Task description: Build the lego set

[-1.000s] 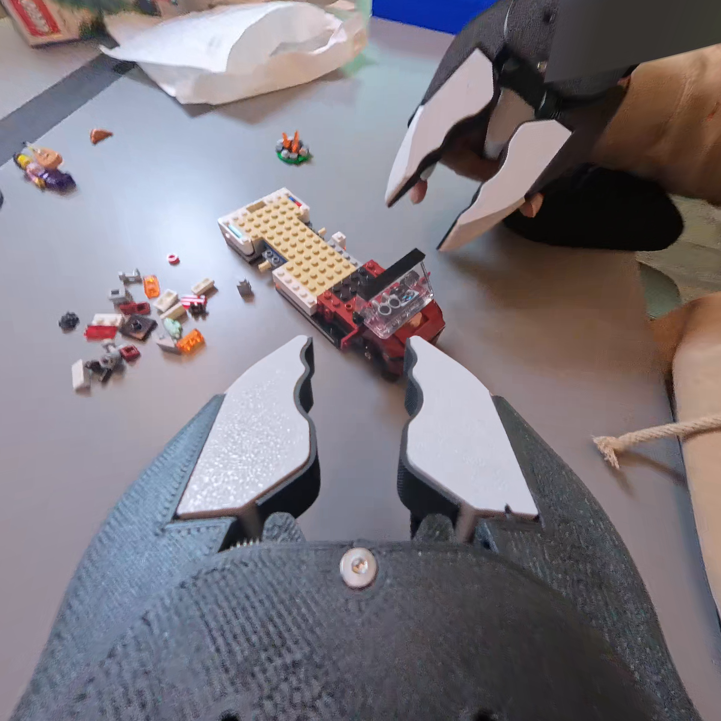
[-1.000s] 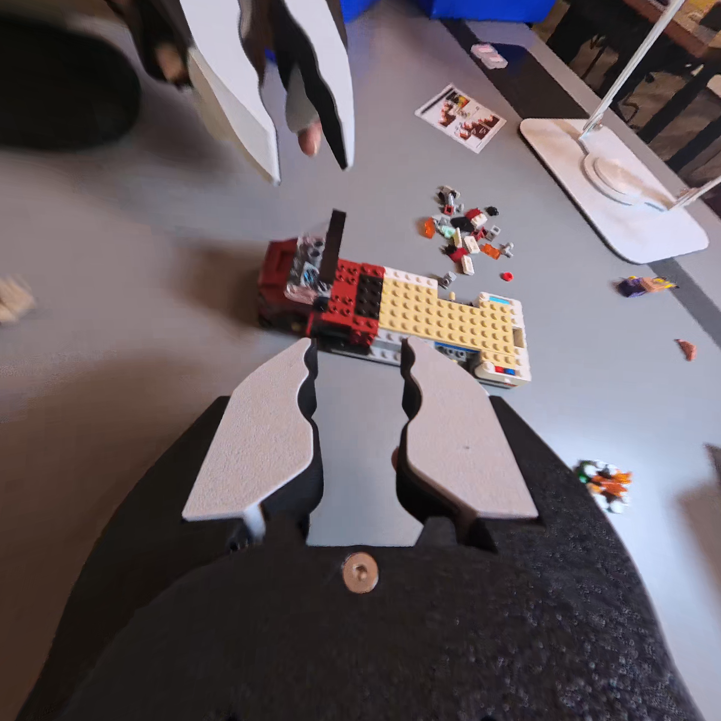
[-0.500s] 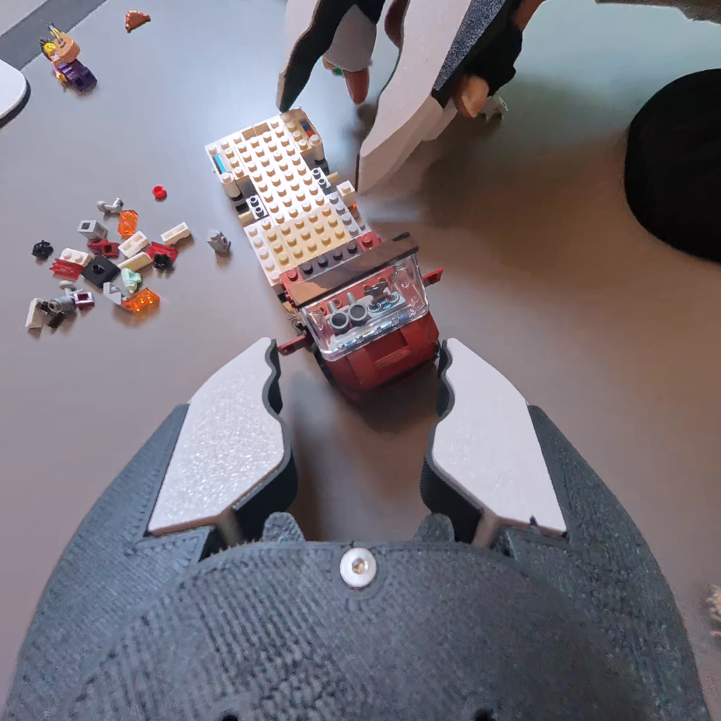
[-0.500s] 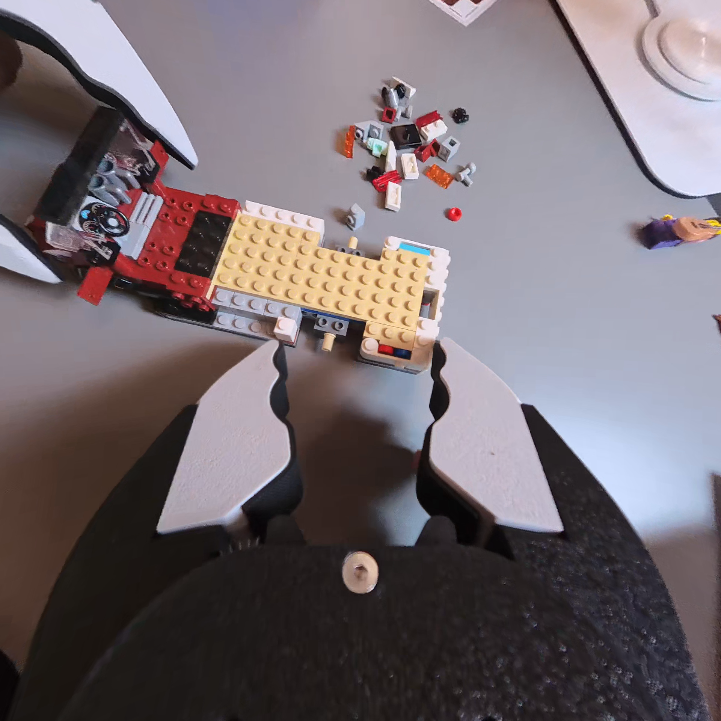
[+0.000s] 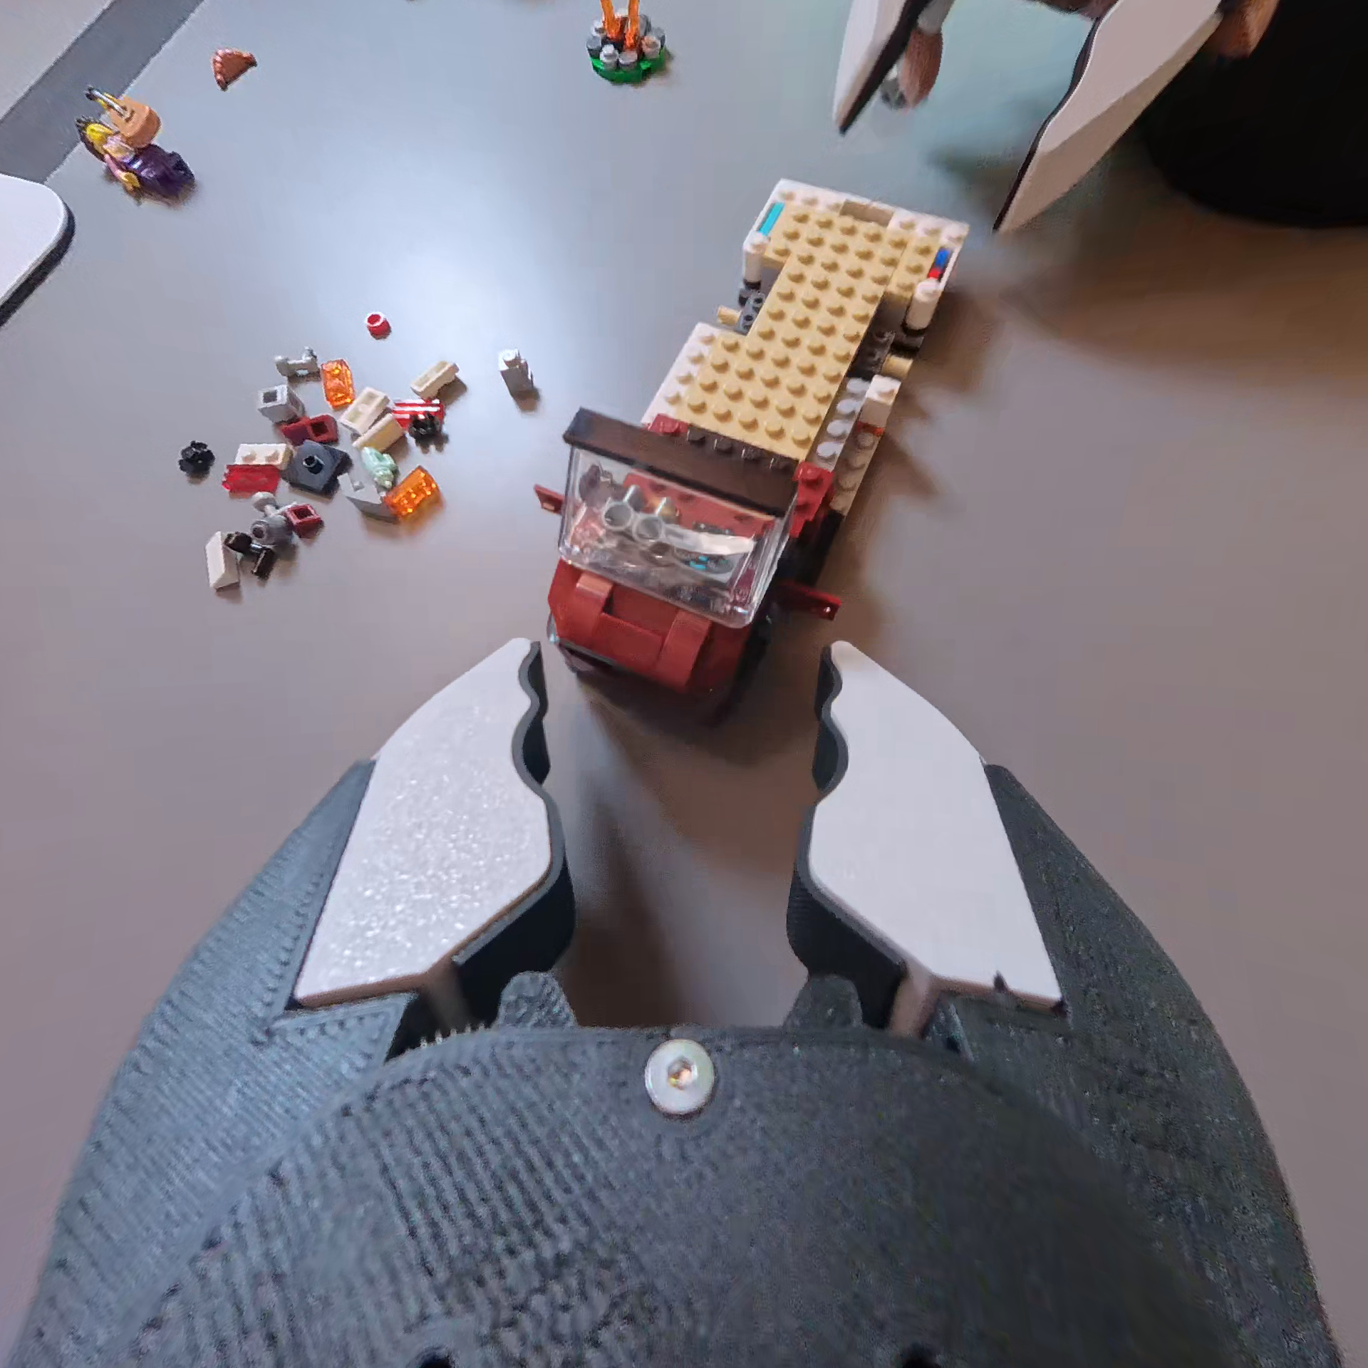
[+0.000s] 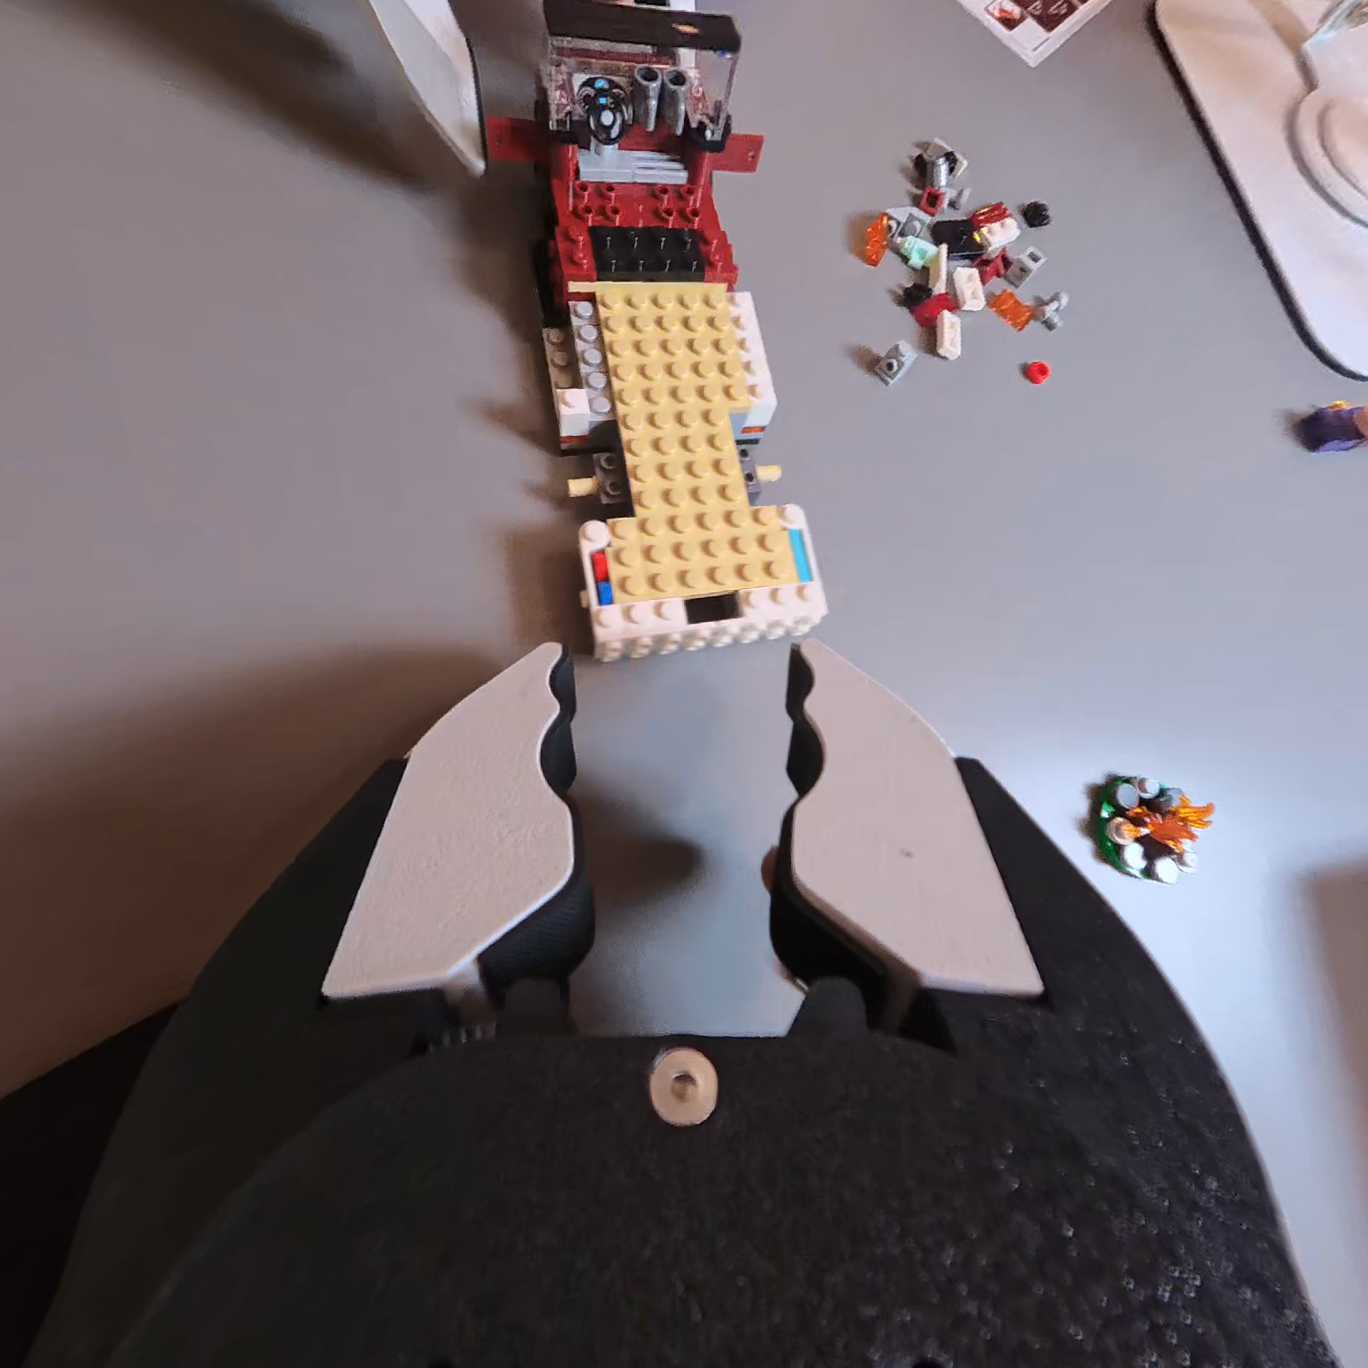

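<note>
Both grippers are now lining up on opposite ends of the brick-built truck at frame centre, having swung in from its sides. Left gripper jaws, widened, are facing the red cab; right gripper jaws, apart and empty, are facing the white rear on the worktop.

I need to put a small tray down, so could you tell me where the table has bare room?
Bare grey table lies on the long red-and-tan brick truck's side away from the scattered pile of small loose bricks. Also between that pile and the green-based campfire model. The pile's side is crowded.
</note>
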